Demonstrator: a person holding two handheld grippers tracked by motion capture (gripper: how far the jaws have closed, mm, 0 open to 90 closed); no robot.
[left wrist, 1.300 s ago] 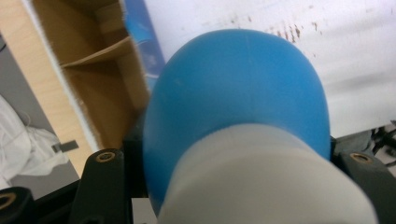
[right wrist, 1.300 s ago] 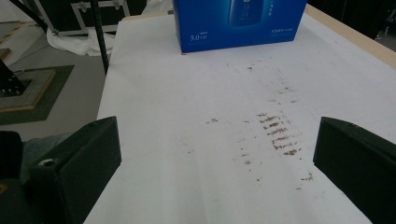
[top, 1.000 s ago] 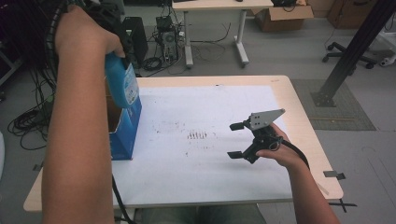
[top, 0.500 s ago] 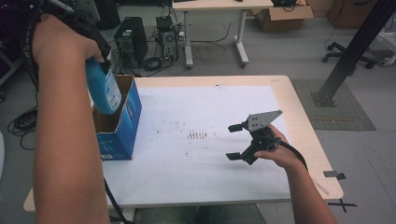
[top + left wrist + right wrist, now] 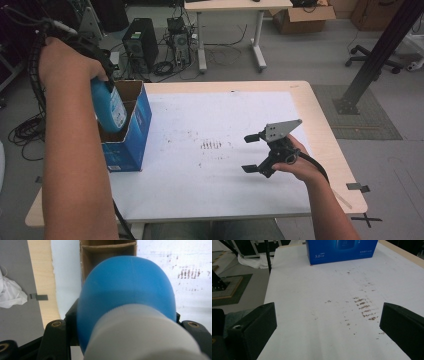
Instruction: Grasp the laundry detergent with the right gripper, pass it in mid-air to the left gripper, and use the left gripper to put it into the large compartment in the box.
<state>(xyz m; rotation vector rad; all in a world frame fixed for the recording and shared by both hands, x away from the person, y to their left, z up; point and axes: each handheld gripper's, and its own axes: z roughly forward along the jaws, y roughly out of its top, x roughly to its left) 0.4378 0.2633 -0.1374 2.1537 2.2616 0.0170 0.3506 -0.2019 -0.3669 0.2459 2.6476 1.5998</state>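
- Looking down from the high view: left gripper clamped on the blue plastic bottle, bottle tilted, its lower end dipping into the open-topped blue cardboard box; right gripper well apart from the box, jaws spread and empty over the white table sheet.
- Looking along the left gripper view: bottle's long axis aimed straight at the box's brown opening; white cap end nearest the lens.
- Looking along the right gripper view: printed box face standing closed-sided, interior hidden.

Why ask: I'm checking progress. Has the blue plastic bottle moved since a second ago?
Yes: the blue plastic bottle moved left and down, into the open blue cardboard box.
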